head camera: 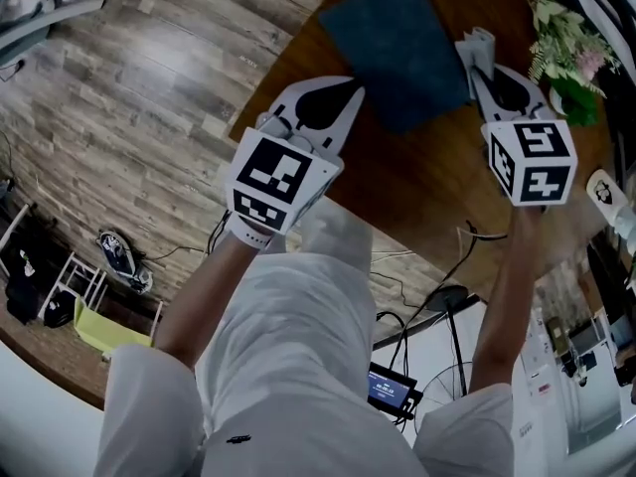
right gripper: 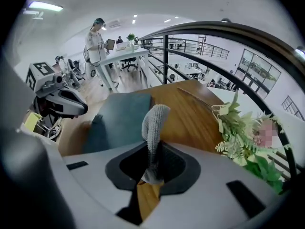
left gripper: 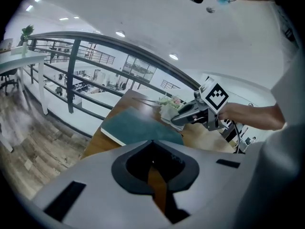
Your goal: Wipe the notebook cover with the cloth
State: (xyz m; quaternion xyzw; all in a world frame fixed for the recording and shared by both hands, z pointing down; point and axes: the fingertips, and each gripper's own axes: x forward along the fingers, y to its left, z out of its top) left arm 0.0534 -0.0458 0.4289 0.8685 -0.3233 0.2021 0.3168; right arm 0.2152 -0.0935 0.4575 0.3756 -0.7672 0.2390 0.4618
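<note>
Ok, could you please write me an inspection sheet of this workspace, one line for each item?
Surface: round wooden table, brown top.
Job's things: teal notebook lies closed and flat on the table; grey cloth sticks out of the right gripper and no contact with the notebook is seen.
Clutter: a bunch of flowers at the table's edge, right of the notebook.
Grippers: left gripper has its jaws together, with nothing between them; right gripper has its jaws closed on the cloth.
Cables: dark cables on the floor by the table.
Surroundings: wood plank floor, a railing, and a person at a far desk.
</note>
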